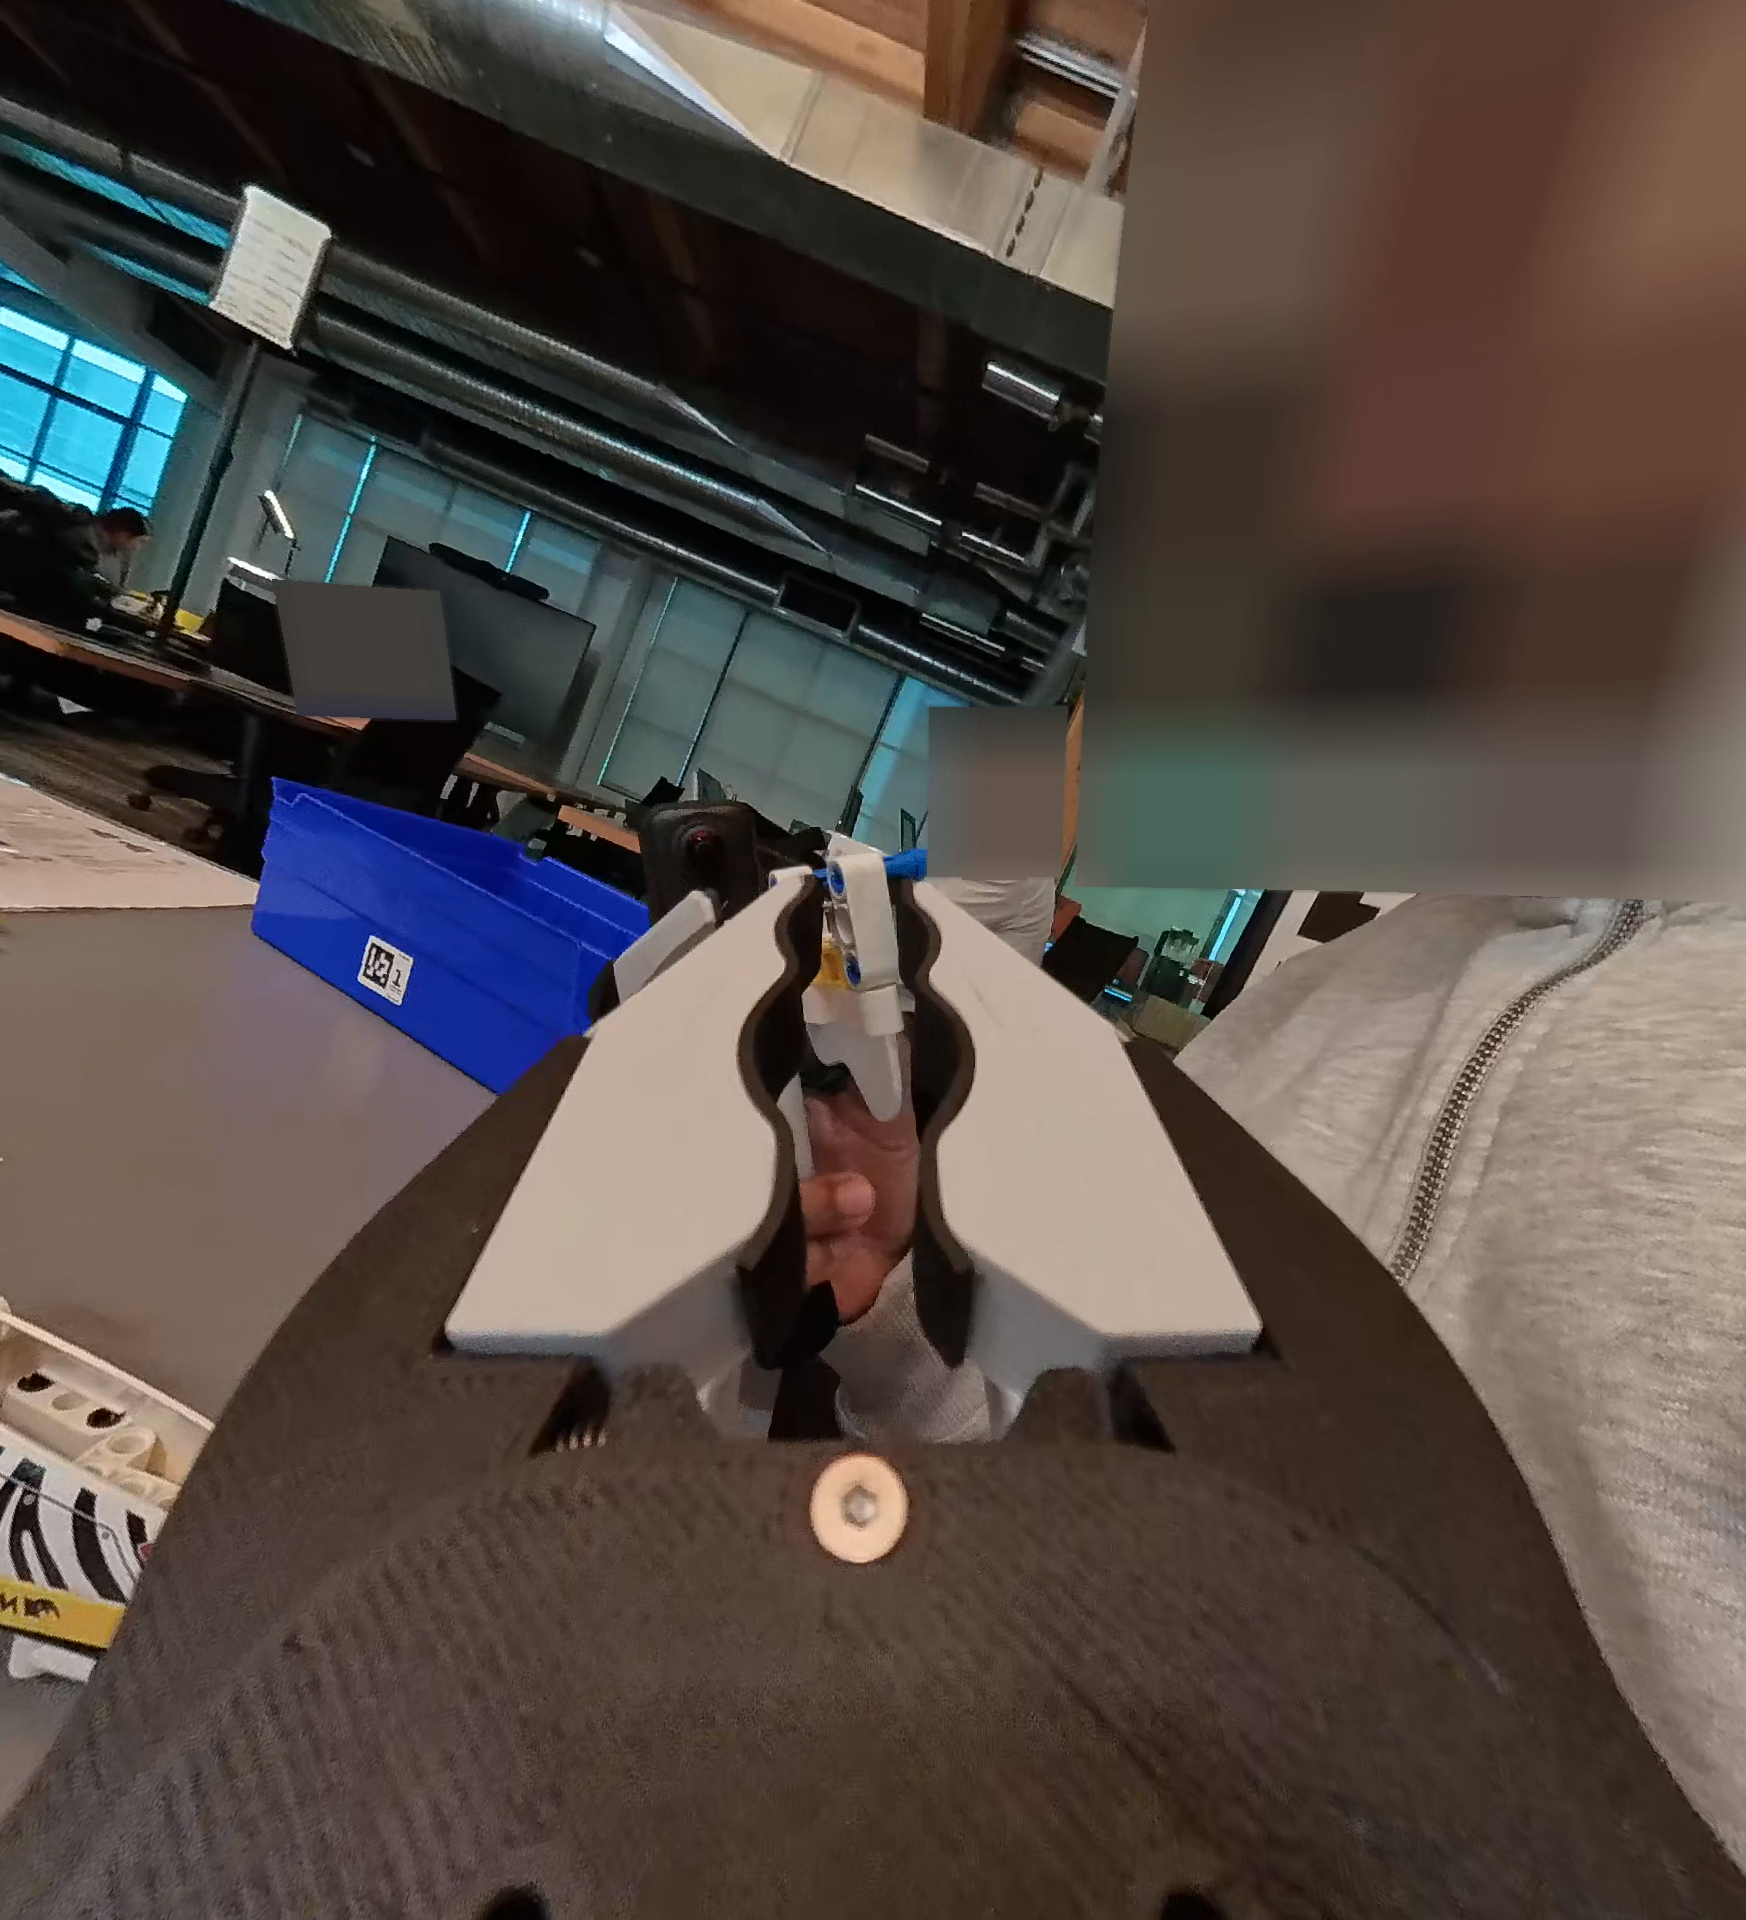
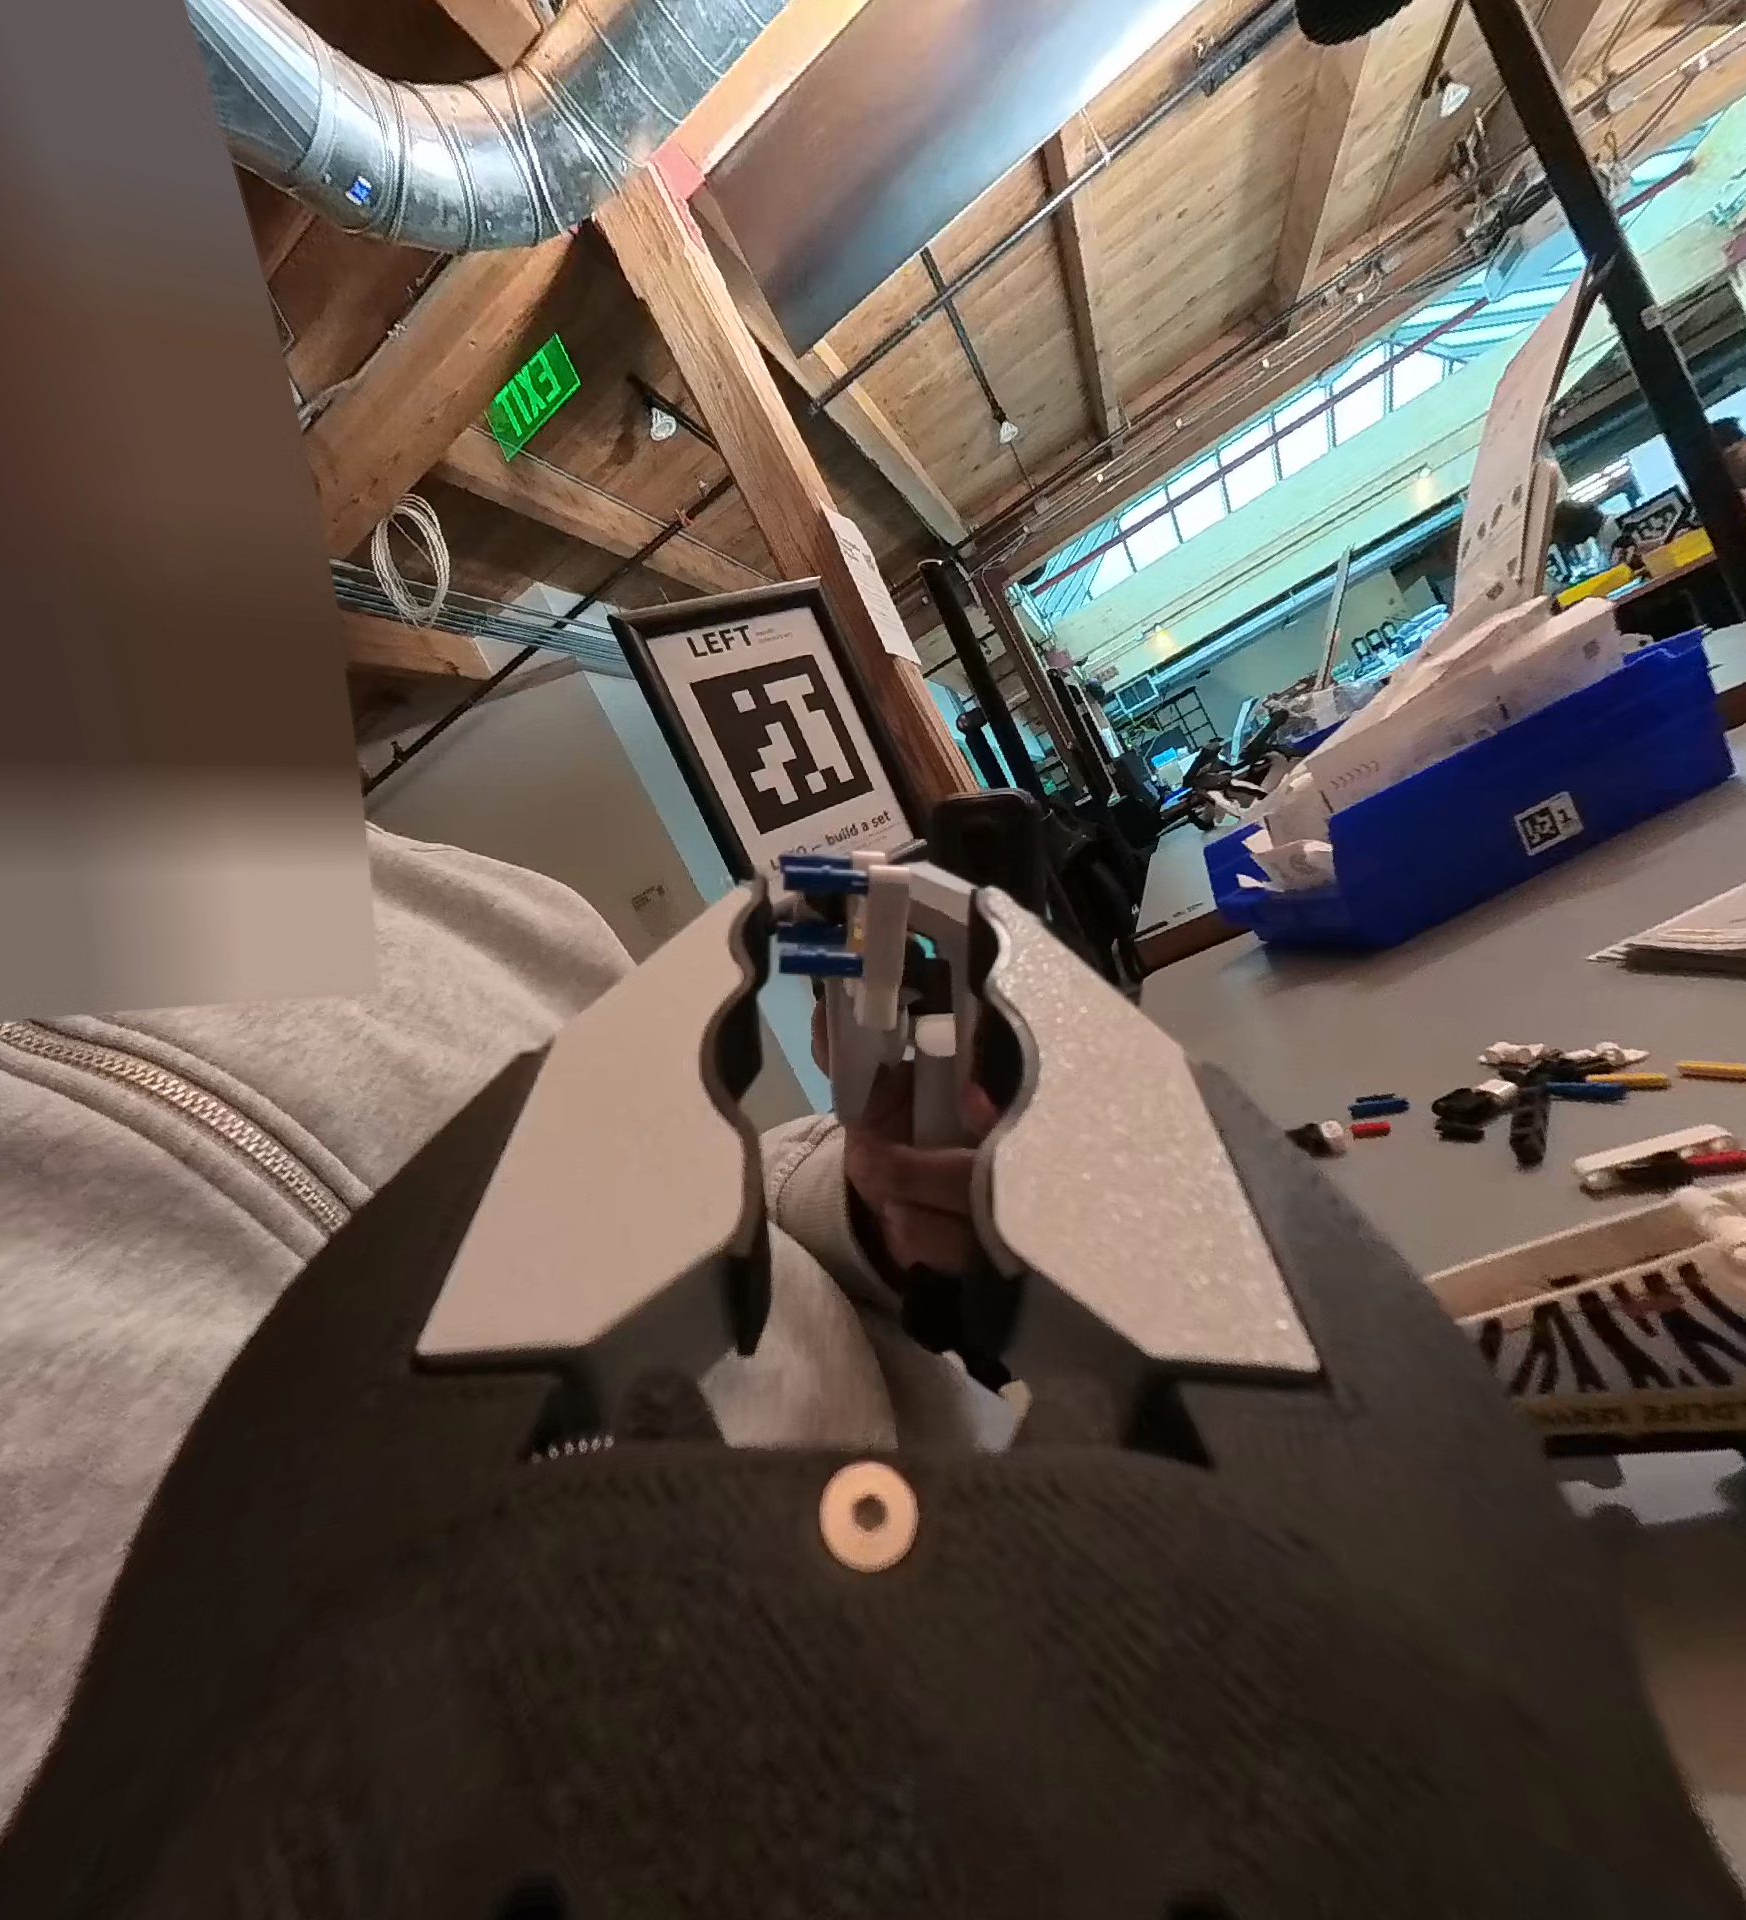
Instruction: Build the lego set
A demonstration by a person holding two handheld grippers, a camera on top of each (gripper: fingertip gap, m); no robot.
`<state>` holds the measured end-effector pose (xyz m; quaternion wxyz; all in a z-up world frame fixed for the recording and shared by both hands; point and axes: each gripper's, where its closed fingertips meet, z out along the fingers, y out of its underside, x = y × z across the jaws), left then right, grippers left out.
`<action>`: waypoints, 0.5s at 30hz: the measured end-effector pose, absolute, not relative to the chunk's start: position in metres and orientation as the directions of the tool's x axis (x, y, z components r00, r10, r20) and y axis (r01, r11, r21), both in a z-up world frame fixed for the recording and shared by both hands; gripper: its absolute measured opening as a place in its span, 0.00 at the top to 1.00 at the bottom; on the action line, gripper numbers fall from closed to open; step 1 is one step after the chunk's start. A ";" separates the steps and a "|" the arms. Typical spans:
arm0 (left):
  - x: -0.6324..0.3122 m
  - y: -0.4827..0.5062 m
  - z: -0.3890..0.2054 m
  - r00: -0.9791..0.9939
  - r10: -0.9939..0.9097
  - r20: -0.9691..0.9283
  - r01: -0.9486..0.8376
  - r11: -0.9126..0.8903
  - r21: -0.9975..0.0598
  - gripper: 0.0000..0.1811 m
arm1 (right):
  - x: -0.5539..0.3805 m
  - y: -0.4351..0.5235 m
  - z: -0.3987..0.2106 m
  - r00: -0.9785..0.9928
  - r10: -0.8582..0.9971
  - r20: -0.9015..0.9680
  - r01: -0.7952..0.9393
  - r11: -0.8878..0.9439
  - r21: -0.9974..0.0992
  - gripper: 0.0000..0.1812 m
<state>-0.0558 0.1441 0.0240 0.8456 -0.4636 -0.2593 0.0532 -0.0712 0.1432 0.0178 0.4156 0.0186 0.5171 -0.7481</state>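
— Left wrist view? Left gripper [image 1: 861, 914] clenched on the white beam [image 1: 864, 930], held aloft.
— Right wrist view adds blue pins [image 2: 822, 920] protruding; right gripper [image 2: 874, 935] grasping the same beam, loose pieces [image 2: 1534, 1091] on the table [image 2: 1316, 1039].

Left gripper [image 1: 856, 940], right gripper [image 2: 874, 935] raised, tips meeting, jaws near-closed.

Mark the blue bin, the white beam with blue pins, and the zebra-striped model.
blue bin [image 2: 1534, 790], right wrist view, front wall.
white beam with blue pins [image 1: 861, 925], left wrist view, its face.
zebra-striped model [image 2: 1669, 1340], right wrist view, striped side.
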 end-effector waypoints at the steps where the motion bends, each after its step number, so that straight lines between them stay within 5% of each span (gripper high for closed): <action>1: -0.056 0.145 0.023 0.860 0.331 0.388 0.151 0.560 -0.815 0.94 | -0.070 0.142 0.017 -0.649 -0.606 -0.460 0.642 -0.112 -0.758 0.83; 15: -0.061 0.146 0.017 0.850 0.351 0.392 0.161 0.535 -0.829 0.94 | -0.071 0.145 0.010 -0.631 -0.617 -0.470 0.639 -0.071 -0.766 0.89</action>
